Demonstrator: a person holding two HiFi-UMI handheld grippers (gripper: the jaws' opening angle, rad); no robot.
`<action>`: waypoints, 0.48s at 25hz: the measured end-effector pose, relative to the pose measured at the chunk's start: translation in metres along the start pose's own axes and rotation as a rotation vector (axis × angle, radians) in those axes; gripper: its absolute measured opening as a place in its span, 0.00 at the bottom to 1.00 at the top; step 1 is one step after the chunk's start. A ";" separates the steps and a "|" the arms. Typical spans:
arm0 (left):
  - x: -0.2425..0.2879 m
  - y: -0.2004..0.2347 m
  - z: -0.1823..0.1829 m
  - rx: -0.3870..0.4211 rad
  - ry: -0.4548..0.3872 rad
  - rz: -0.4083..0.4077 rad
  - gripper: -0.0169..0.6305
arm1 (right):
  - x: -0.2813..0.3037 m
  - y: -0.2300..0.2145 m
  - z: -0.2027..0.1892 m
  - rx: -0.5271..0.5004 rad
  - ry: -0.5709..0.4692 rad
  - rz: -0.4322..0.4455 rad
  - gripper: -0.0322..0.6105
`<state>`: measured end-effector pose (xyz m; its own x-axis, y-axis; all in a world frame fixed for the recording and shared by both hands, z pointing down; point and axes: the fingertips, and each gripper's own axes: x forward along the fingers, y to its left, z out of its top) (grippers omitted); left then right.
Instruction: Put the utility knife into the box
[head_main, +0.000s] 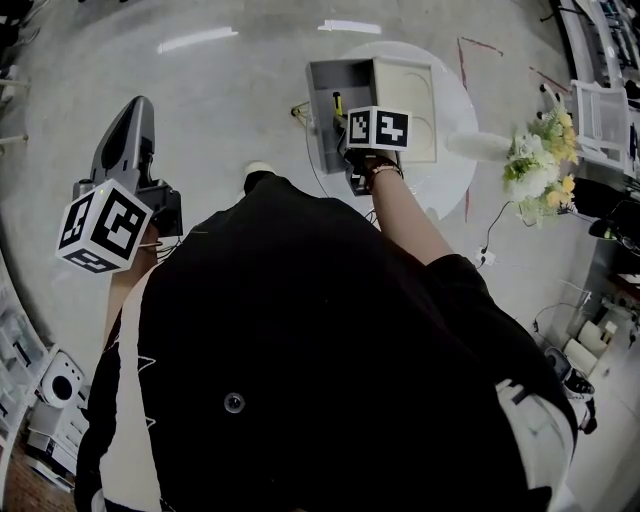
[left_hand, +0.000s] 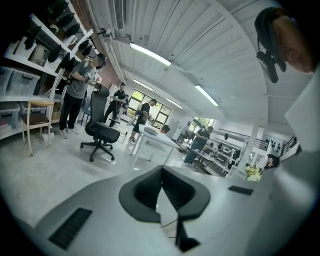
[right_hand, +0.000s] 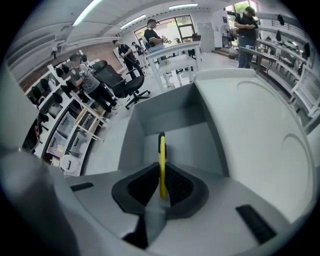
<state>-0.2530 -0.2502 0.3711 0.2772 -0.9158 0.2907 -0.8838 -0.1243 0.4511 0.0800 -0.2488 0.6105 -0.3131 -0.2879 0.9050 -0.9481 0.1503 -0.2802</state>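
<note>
A slim yellow utility knife (right_hand: 161, 165) with a black tip is clamped edge-on between the jaws of my right gripper (right_hand: 161, 192), which is shut on it. It hangs over the open grey box (right_hand: 172, 127), tip pointing into the compartment. In the head view the knife (head_main: 337, 103) shows above the box (head_main: 335, 95), which stands on a round white table (head_main: 450, 160), with the right gripper (head_main: 350, 135) just in front of it. My left gripper (head_main: 130, 135) is held up at the left, away from the table; its jaws (left_hand: 161, 192) meet with nothing between them.
The box's cream lid (head_main: 408, 105) lies open to the right. A bunch of white and yellow flowers (head_main: 540, 160) stands right of the table. Cables (head_main: 490, 235) trail on the floor. People, an office chair (left_hand: 100, 131) and desks fill the room behind.
</note>
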 end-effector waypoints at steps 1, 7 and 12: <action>0.001 0.001 0.000 -0.001 0.002 0.001 0.04 | 0.002 0.000 -0.001 0.000 0.013 0.003 0.12; 0.008 0.004 -0.002 -0.012 0.012 0.010 0.04 | 0.009 -0.003 -0.004 -0.007 0.056 -0.008 0.12; 0.015 0.003 0.000 -0.011 0.016 0.005 0.04 | 0.010 -0.002 -0.004 -0.010 0.079 0.005 0.11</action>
<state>-0.2516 -0.2639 0.3772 0.2790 -0.9102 0.3061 -0.8810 -0.1157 0.4588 0.0795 -0.2479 0.6213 -0.3119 -0.2120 0.9262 -0.9459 0.1614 -0.2815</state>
